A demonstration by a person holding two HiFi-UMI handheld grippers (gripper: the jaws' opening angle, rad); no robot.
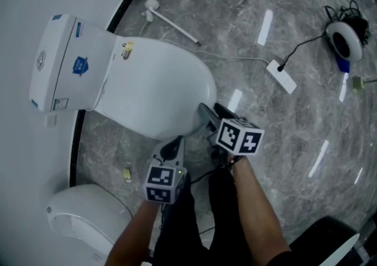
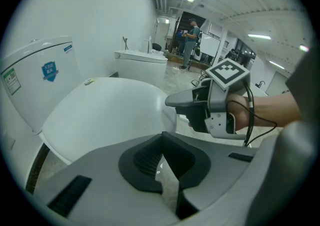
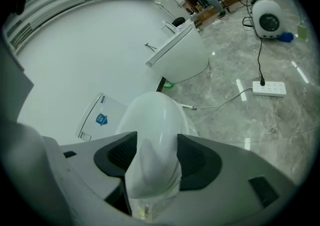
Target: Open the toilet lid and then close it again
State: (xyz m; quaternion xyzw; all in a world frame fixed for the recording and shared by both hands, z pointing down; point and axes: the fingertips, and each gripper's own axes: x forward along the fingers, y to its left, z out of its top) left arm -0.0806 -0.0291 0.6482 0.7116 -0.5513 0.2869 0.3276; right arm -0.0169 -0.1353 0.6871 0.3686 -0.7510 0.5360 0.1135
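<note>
Lid [image 1: 159, 85] lies flat on the toilet, not yet raised. Right gripper [image 3: 151, 157] has its jaws spread wide with the lid's front rim between them, and the pads do not seem to pinch it yet. Left gripper [image 2: 162, 165] is clenched on nothing and hangs just beside the lid's near side. The best bite would take the lid's lip alone, not the seat beneath, then lift in an arc about the rear hinge without pulling outward.
</note>
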